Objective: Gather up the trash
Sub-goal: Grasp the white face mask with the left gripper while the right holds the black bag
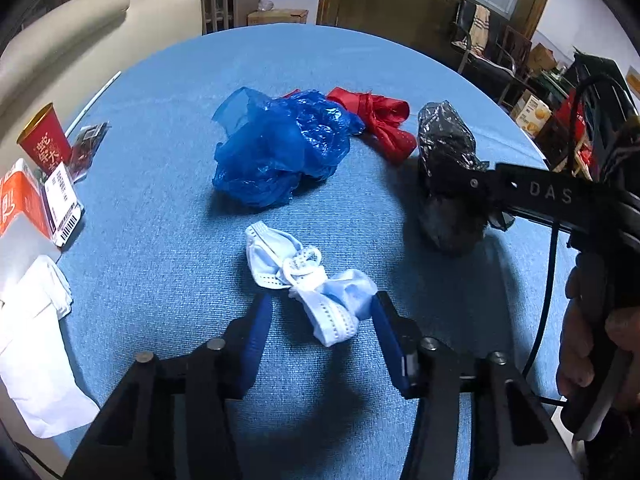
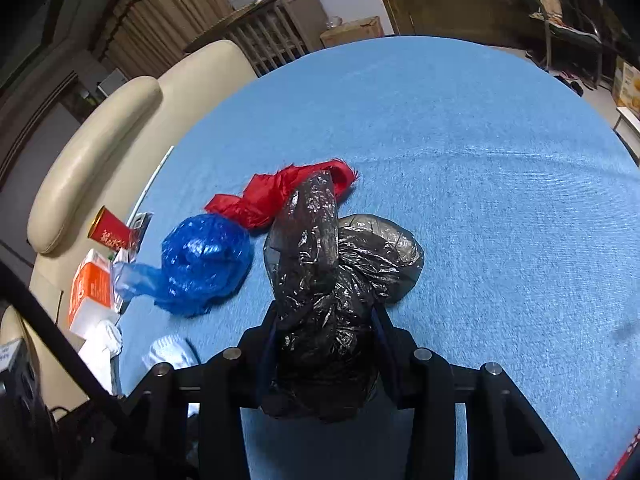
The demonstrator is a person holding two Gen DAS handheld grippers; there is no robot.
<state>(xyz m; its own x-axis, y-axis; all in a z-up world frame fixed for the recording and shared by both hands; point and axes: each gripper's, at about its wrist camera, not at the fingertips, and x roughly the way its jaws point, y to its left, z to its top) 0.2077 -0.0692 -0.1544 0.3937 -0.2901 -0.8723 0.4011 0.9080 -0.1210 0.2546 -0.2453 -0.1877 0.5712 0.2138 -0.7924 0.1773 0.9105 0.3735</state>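
A crumpled light-blue face mask (image 1: 304, 276) lies on the blue tablecloth (image 1: 160, 240). My left gripper (image 1: 320, 312) stands open around it; the right pad touches the mask and the left pad stands clear of it. My right gripper (image 2: 326, 316) is shut on a crumpled black plastic bag (image 2: 320, 272). In the left wrist view that black plastic bag (image 1: 444, 140) sits at the right, held by the right gripper (image 1: 448, 188). A blue plastic bag (image 1: 280, 148) and a red ribbon (image 1: 384, 120) lie behind the mask.
At the table's left edge are a red paper cup (image 1: 42, 140), an orange carton (image 1: 20, 200), a white tissue (image 1: 36, 340) and a thin white straw (image 1: 96, 98). A cream sofa (image 1: 80, 32) stands beyond. A person's hand (image 1: 580, 340) grips the right handle.
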